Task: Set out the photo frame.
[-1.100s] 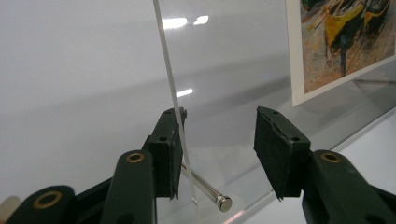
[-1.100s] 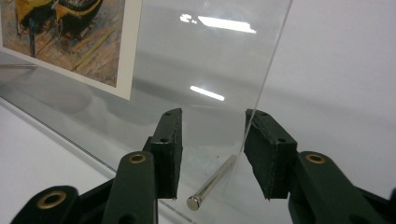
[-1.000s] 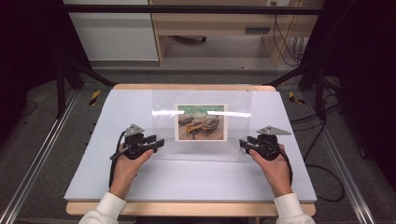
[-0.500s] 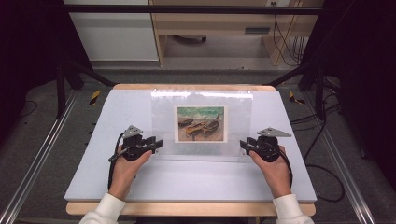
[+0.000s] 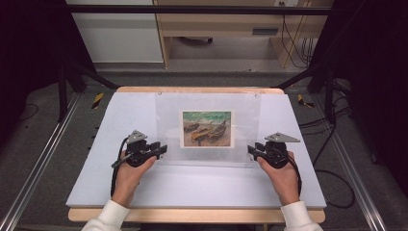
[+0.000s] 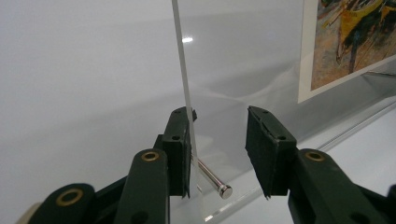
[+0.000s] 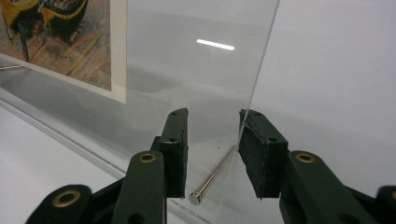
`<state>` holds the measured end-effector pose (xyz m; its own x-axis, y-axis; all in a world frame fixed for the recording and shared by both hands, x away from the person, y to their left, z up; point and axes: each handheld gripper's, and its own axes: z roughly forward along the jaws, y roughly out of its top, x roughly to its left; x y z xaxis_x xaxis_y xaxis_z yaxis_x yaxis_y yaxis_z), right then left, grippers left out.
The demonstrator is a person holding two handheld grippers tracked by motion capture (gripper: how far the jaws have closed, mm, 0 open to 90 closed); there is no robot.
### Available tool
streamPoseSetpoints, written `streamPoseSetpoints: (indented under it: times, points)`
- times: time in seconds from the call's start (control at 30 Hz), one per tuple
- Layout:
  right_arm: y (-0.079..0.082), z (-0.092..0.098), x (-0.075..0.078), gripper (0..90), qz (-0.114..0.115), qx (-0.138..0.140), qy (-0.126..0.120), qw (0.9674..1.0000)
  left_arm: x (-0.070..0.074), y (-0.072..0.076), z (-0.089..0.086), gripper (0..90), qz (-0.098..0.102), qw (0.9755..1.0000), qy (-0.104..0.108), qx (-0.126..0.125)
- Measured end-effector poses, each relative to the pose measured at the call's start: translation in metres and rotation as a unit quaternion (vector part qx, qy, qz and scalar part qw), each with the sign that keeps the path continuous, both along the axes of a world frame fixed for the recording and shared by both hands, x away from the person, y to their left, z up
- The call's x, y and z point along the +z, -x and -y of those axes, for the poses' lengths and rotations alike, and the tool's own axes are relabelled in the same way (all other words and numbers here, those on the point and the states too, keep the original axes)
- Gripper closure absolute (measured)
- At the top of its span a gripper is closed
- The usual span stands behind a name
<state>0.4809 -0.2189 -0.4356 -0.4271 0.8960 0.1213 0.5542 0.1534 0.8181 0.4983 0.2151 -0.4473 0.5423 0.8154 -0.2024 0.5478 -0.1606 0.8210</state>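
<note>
Both tools' jaws closing since earlier; one acrylic frame [image 5: 208,127]; two pins.

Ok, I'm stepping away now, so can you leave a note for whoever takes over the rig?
Left gripper: jaws open, just been closing; the clear sheet has its edge against one pad, the other pad apart.
Right gripper: jaws open around the sheet's other near corner.
The picture lies under the sheet on the white board.
Done: both corners straddled.
Left: clamp both.

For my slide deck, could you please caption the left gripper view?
Left gripper, jaws apart, straddling the raised edge of a clear acrylic sheet above a metal pin, beside a painted print.
</note>
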Motion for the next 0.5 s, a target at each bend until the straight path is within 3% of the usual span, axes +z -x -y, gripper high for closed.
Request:
streamPoseSetpoints:
  times: [0.5]
  points:
    - [0.0028, -0.0006, -0.0002, 64.0, 0.004, -0.001, 0.006, 1.0, 0.0002, 0.0027, 0.0001, 60.9, 0.0, 0.9999, -0.01, -0.001]
